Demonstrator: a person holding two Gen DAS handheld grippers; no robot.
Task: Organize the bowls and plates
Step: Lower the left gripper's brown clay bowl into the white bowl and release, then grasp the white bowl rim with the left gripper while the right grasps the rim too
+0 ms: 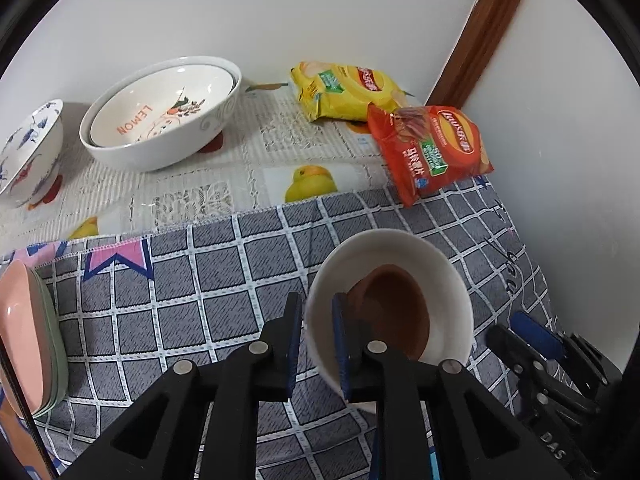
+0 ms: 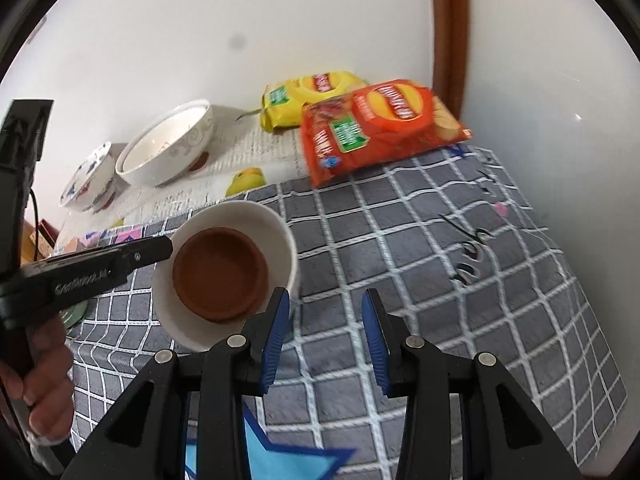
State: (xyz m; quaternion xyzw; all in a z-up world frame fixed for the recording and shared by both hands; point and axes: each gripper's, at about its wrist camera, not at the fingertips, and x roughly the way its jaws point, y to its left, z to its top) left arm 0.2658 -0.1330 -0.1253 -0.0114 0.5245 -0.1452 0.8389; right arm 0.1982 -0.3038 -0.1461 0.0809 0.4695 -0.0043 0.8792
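left gripper [image 1: 316,340] is pinching the rim of the white bowl [image 1: 448,280] at lower right of its frame, a small brown bowl [image 1: 396,312] sitting tilted inside. right gripper [image 2: 325,340] is hanging wide open over the checked cloth [image 2: 460,280]. stacked lemon bowls [image 1: 160,120] are sitting upper left, pink plates [image 1: 24,332] leaning at the left edge.

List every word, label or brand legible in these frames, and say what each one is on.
"LEMON": orange letters inside the large white bowl.
"DAS": on the right gripper body, bottom right of the left wrist view.
Yellow snack bag and red snack bag: logos and small print too blurred to read.
Left gripper side lettering: unreadable.
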